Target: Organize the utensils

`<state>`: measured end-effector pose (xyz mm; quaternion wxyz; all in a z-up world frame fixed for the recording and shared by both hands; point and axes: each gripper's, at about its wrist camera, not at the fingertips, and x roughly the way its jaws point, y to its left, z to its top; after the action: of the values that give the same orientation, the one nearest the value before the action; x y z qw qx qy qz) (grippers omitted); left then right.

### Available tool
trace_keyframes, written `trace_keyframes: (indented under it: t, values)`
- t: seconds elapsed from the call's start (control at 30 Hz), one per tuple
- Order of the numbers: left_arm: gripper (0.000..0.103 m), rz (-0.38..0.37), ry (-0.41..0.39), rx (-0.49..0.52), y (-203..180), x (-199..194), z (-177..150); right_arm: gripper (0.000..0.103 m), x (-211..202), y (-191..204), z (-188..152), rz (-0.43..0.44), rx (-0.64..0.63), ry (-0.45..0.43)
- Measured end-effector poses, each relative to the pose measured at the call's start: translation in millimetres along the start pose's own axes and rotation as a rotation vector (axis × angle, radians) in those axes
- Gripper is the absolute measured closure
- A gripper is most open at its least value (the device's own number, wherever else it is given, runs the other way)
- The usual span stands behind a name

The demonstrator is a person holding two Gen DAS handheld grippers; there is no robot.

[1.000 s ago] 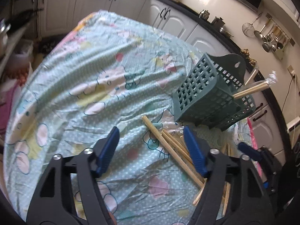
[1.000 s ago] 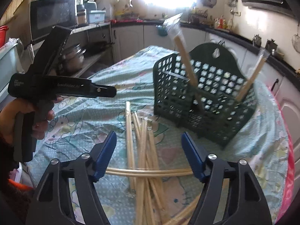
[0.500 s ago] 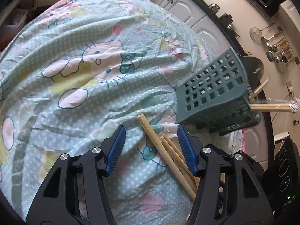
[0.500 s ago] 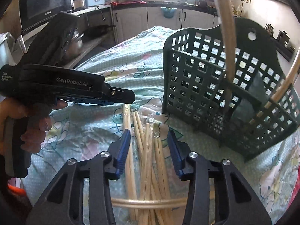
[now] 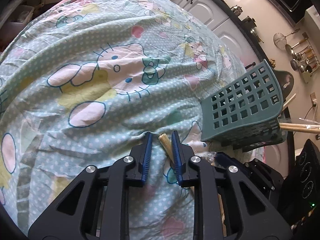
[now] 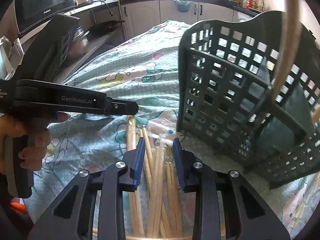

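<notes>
I am looking at a crumpled, matt cotton-like tablecloth printed with cartoon cats on dotted mint green. Pale, unvarnished wooden chopsticks are showing a dry, slightly rough grain, some under glossy clear wrap. The dark green lattice plastic basket is looking smooth and dull. My left gripper and right gripper are showing matt black plastic arms, ribbed blue rubbery pads and shiny metal rivets.

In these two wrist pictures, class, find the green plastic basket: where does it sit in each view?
Left wrist: the green basket is at the right edge, tilted, beyond the left gripper.
Right wrist: it fills the upper right, past the right gripper.
Shared landmark: the wooden chopsticks lying on the cartoon-print cloth.
</notes>
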<state>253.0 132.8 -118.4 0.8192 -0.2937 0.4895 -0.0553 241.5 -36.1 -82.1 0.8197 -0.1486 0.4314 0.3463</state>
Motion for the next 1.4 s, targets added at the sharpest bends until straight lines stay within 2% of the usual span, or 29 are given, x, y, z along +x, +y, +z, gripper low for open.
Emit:
trace_keyframes:
  t: [0.1, 0.2, 0.4, 0.57, 1.1, 1.4]
  values:
    - [0.093, -0.004, -0.001, 0.0, 0.7, 0.0, 0.2, 0.08, 9.3, 4.4, 8.0, -0.002, -0.003, 0.015]
    - [0.097, -0.011, -0.009, 0.001, 1.0, -1.0, -0.3, 0.093, 14.7, 7.1, 13.1, -0.002, -0.001, 0.021]
    - [0.098, -0.034, -0.051, 0.019, -2.0, -17.8, -3.4, 0.093, -2.7, 9.2, 18.2, 0.003, 0.013, -0.035]
    - [0.098, -0.05, -0.111, 0.062, -12.6, -45.0, -7.8, 0.093, -29.7, 9.8, 25.6, 0.015, 0.02, -0.12]
    - [0.1, -0.104, -0.358, 0.191, -55.4, -154.5, -32.6, 0.095, -136.7, 23.3, 24.6, 0.069, 0.026, -0.368]
    - [0.1, -0.131, -0.411, 0.284, -87.0, -185.5, -52.4, 0.095, -181.3, 25.1, 11.3, 0.058, 0.042, -0.489]
